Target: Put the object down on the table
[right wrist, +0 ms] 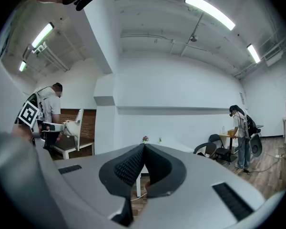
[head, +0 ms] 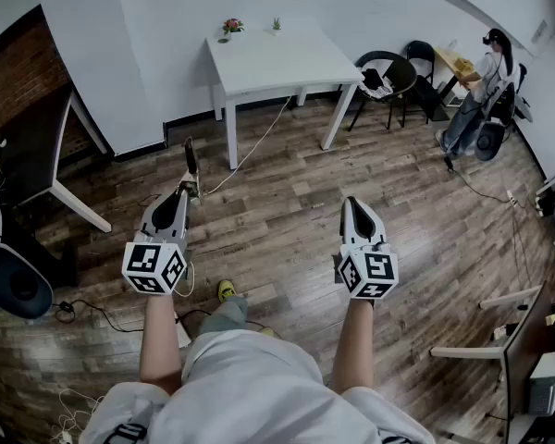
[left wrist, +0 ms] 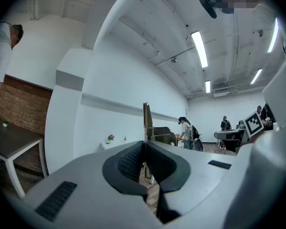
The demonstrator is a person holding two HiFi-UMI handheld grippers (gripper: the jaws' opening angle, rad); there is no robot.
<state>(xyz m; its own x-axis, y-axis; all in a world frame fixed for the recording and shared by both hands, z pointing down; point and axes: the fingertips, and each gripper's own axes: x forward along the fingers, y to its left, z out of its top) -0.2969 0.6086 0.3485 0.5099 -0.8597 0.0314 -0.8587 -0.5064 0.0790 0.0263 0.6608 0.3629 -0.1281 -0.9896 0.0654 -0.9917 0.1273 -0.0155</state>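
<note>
Right here, the left hand-held gripper (head: 189, 190) (left wrist: 144, 145) is clamping a thin dark strip (head: 191, 157) (left wrist: 147, 120), which is sticking out past its tips above the floor (head: 268, 225). Beside it, the right hand-held gripper (head: 351, 203) (right wrist: 144, 150) is keeping its jaws together, empty. Farther off, a white desk (head: 277, 58) is standing, well apart from the strip.

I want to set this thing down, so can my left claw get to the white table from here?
Probably not yet. The left claw, shut on a thin dark strip, is held well short of the white table; open floor lies between, so stepping forward should do it.
</note>
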